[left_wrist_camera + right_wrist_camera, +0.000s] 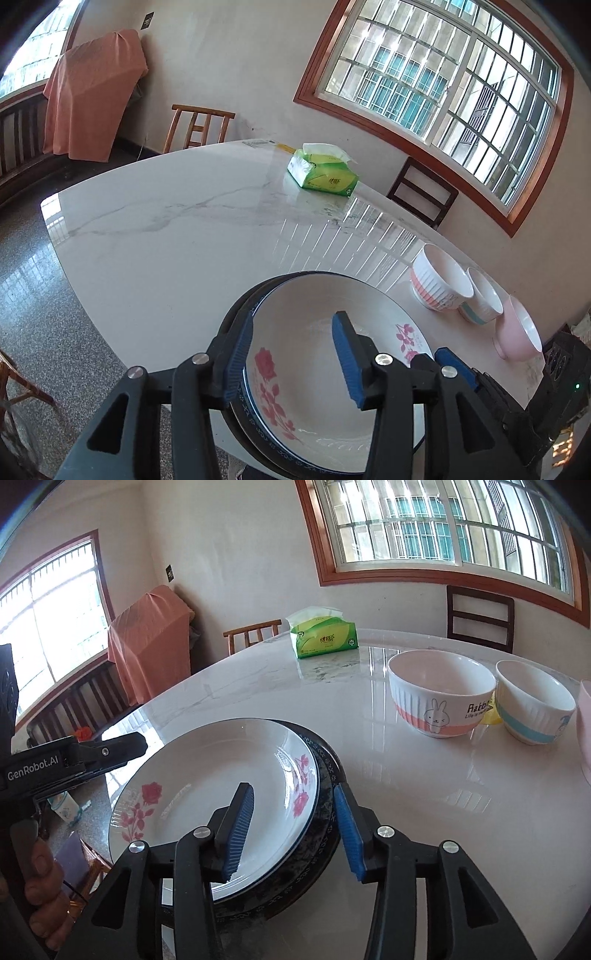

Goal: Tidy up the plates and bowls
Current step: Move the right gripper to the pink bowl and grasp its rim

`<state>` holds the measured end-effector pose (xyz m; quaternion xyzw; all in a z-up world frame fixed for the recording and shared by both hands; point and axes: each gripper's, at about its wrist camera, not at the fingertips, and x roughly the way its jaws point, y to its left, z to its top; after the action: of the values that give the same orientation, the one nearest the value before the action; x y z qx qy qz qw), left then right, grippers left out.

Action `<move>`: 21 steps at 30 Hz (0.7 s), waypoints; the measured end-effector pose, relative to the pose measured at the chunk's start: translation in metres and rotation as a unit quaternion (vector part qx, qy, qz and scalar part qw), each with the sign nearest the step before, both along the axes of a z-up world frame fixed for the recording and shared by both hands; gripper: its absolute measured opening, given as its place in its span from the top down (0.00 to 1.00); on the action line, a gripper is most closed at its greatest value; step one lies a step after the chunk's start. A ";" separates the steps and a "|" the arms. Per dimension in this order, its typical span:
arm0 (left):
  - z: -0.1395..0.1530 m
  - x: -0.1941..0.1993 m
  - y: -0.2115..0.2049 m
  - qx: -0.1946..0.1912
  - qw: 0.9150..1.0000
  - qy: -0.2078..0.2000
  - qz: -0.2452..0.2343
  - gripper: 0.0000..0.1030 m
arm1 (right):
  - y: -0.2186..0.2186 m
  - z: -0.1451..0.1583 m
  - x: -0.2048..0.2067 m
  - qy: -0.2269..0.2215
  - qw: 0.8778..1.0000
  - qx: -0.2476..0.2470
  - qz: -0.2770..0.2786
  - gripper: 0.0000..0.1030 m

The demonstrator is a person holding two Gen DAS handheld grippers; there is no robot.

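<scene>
A: Where are the plates being kept?

B: A white plate (221,794) with pink roses is being carried on a dark patterned plate (317,853), nested inside it. The pair is being seen at the near edge of the marble table (166,236), partly overhanging it in the left wrist view.

A: How are the grippers being held?

B: The left gripper (293,363) is being held partly open, astride the rims on one side: one blue pad is lying outside the dark rim, the other is standing over the white plate's well. Clear space is being left at the inner pad. Whether the outer pad is touching the rim cannot be told. The right gripper (293,834) is being held the same way on the opposite side, half open, one pad over the white plate and one outside the dark rim, with gaps showing. Neither plate is being pinched.

A: And the bowls?

B: Three are being noted in a row further along the table, well apart from the plates. A rabbit bowl (441,696) with an orange band is being seen first, a blue-banded bowl (535,705) just beside it, and a pink bowl (517,330) at the end.

A: Anything else?

B: A green tissue pack (323,637) is being seen at the far side of the table. A hand (40,893) is being seen gripping the left gripper's handle.
</scene>
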<state>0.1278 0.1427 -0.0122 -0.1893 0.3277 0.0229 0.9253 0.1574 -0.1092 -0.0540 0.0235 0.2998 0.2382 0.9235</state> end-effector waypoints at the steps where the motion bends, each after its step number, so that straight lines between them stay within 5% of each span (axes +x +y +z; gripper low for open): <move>1: 0.001 -0.002 -0.002 -0.001 1.000 0.001 -0.005 0.49 | -0.006 0.001 -0.001 -0.004 1.000 0.007 -0.015 0.37; 7: 0.013 -0.017 -0.039 -0.007 0.997 -0.018 -0.075 0.28 | -0.075 0.011 -0.017 -0.029 0.994 0.027 -0.102 0.37; 11: 0.027 -0.025 -0.085 0.002 0.990 -0.061 -0.127 0.17 | -0.165 0.016 -0.030 -0.023 0.976 0.071 -0.203 0.37; 14: 0.033 -0.021 -0.125 -0.012 0.976 -0.076 -0.203 0.17 | -0.226 0.015 -0.043 -0.022 0.960 0.080 -0.266 0.36; 18: 0.036 0.001 -0.168 -0.084 0.958 -0.057 -0.268 0.17 | -0.283 0.018 -0.050 -0.016 0.947 0.073 -0.312 0.36; 21: 0.036 0.030 -0.198 -0.133 0.949 -0.017 -0.286 0.17 | -0.311 0.027 -0.040 0.015 0.952 0.064 -0.300 0.36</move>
<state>0.1574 -0.0554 0.0235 -0.2091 0.3522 -0.2900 0.8650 0.1170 -0.4204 -0.0269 0.1748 0.2770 -0.0315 0.9443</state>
